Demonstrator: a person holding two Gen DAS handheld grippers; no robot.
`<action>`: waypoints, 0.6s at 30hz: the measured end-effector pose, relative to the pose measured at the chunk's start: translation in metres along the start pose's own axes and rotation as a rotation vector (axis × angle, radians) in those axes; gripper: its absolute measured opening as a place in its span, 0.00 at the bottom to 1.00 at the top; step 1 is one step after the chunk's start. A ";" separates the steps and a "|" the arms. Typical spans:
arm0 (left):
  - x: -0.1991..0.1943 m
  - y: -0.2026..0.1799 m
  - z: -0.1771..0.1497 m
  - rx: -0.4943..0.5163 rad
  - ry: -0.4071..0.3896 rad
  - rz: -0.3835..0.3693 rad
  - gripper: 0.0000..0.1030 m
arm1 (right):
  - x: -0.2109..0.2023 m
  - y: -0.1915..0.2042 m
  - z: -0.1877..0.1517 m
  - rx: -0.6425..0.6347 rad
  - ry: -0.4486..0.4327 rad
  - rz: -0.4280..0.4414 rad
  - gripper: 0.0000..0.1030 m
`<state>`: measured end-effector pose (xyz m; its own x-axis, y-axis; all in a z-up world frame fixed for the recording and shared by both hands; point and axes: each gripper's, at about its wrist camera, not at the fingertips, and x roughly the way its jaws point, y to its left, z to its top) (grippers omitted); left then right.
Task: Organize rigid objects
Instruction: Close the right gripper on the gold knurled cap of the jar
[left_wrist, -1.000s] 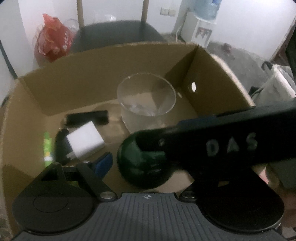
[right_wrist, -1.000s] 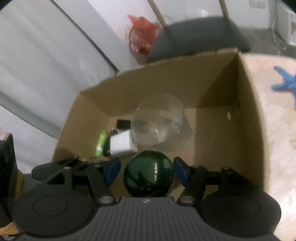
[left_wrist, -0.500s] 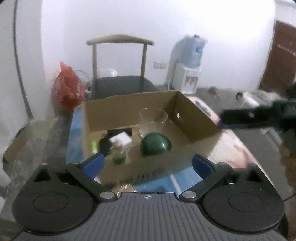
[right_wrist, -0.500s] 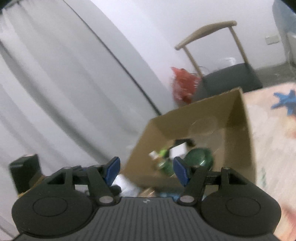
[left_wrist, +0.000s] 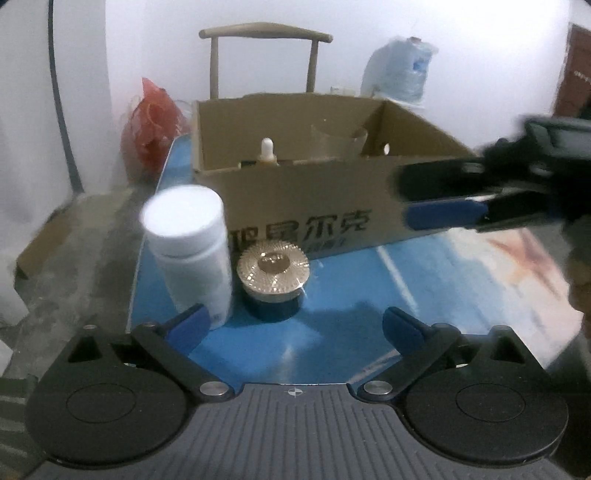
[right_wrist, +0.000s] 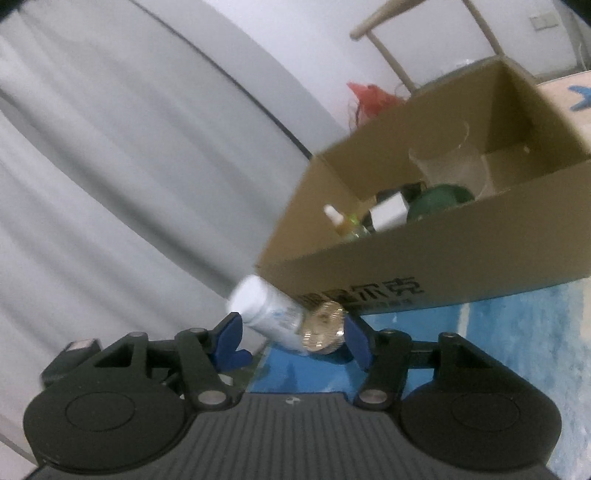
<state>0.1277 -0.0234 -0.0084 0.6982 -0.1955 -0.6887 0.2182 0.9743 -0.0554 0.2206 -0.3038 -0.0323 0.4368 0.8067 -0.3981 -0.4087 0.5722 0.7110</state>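
While my right hand-held gripper was closing on nothing, the upright white plastic bottle and gold-lidded round jar stood on the blue surface just ahead of my wide-open, empty left hand-held gripper, the nearer one.

Dim, motion-blurred, fisheye-warped edges

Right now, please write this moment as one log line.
left gripper: open, empty | right gripper: closing, nothing gripped | white bottle, gold-lid jar: outside cardboard box
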 end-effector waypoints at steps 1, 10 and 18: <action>0.007 -0.004 -0.002 0.006 -0.010 0.013 0.97 | 0.010 -0.003 -0.001 -0.002 0.007 -0.022 0.60; 0.039 -0.021 -0.011 0.065 -0.062 0.131 0.94 | 0.068 -0.023 -0.008 -0.008 0.069 -0.071 0.44; 0.054 -0.016 -0.015 0.051 -0.049 0.110 0.95 | 0.091 -0.025 -0.009 -0.018 0.115 -0.051 0.43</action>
<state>0.1514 -0.0483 -0.0557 0.7517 -0.0943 -0.6528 0.1719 0.9835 0.0559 0.2634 -0.2437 -0.0912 0.3633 0.7874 -0.4980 -0.4031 0.6147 0.6780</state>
